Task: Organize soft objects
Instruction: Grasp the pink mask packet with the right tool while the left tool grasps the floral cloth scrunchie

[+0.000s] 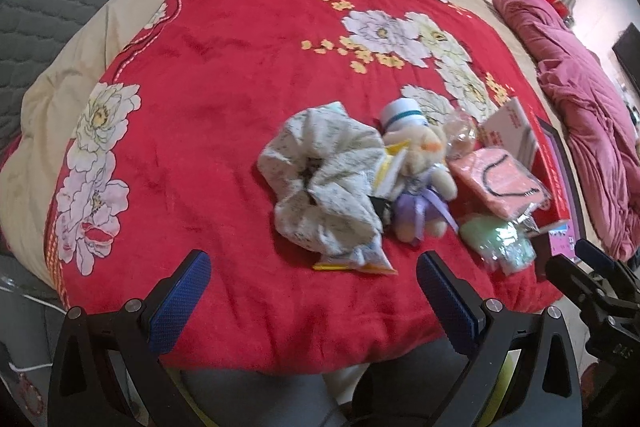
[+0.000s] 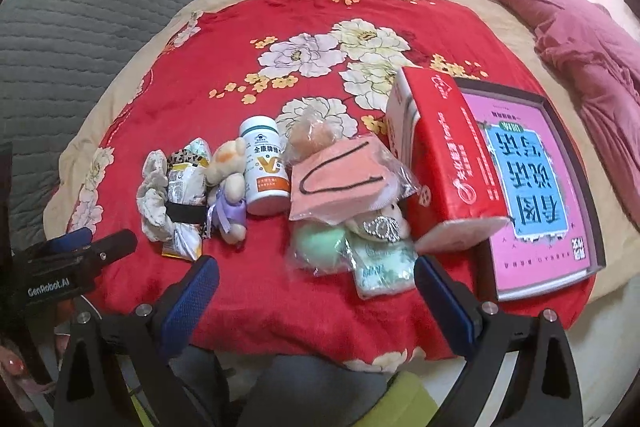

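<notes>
The small plush bear (image 2: pixel 228 183) in a lilac dress lies near the front edge of the red floral blanket (image 2: pixel 224 67) on the bed, wedged between a crumpled cloth scrunchie (image 2: pixel 154 199) with snack packets and a white supplement bottle (image 2: pixel 266 171). It looks light and squashy, and would likely take a pinch across the torso without slipping. The bagged pink mask (image 2: pixel 340 183) and green sponge (image 2: pixel 320 247) beside it look crinkly and slick, so an edge grip seems safer there. The hard bottle touches the bear and could topple. A red carton (image 2: pixel 448 163) and a framed pink board (image 2: pixel 540 187) crowd the right side. The left gripper (image 1: pixel 314 301) and the right gripper (image 2: pixel 316 301) both hover short of the pile, jaws spread wide and holding nothing.
</notes>
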Demonstrator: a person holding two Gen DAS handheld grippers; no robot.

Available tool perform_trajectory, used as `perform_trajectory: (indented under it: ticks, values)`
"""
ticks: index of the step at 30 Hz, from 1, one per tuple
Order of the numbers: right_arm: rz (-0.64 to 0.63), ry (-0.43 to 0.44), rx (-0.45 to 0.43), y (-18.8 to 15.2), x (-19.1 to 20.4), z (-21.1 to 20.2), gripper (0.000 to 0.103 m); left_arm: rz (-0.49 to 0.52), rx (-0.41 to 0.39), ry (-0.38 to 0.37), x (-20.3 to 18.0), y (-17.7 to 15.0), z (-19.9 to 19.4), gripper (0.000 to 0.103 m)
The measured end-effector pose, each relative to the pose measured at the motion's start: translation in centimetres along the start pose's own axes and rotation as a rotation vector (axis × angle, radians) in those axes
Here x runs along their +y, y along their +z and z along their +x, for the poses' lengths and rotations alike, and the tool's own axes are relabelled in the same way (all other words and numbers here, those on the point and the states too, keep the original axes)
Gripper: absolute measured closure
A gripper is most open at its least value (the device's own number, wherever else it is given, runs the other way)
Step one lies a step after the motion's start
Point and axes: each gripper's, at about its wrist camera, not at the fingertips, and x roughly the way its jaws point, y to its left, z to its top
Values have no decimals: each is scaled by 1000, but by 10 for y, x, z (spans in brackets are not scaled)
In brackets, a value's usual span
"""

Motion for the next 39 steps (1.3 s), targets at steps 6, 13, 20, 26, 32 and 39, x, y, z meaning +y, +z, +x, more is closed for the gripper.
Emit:
perform_trajectory:
  ticks: [6, 13, 20, 26, 32, 39]
  values:
    - [-22, -16, 12, 12, -4, 14, 5, -7, 17, -9, 3, 19, 21, 0]
    - [-90, -70, 61, 31, -7, 45, 5, -42, 55, -28, 7, 33, 48, 6]
    - [-285, -216, 78, 37, 13, 73, 14, -92, 89, -75, 17, 34, 61, 16]
    - [-299, -221, 129, 41, 8, 91, 48, -108, 101, -97, 19, 34, 65, 17]
    - [-278, -196, 116, 49, 3, 86, 72, -113, 102, -107, 22, 35, 65, 17]
    - [-251, -135, 65, 53, -2, 78, 96, -140, 108, -138, 27, 39, 69, 17]
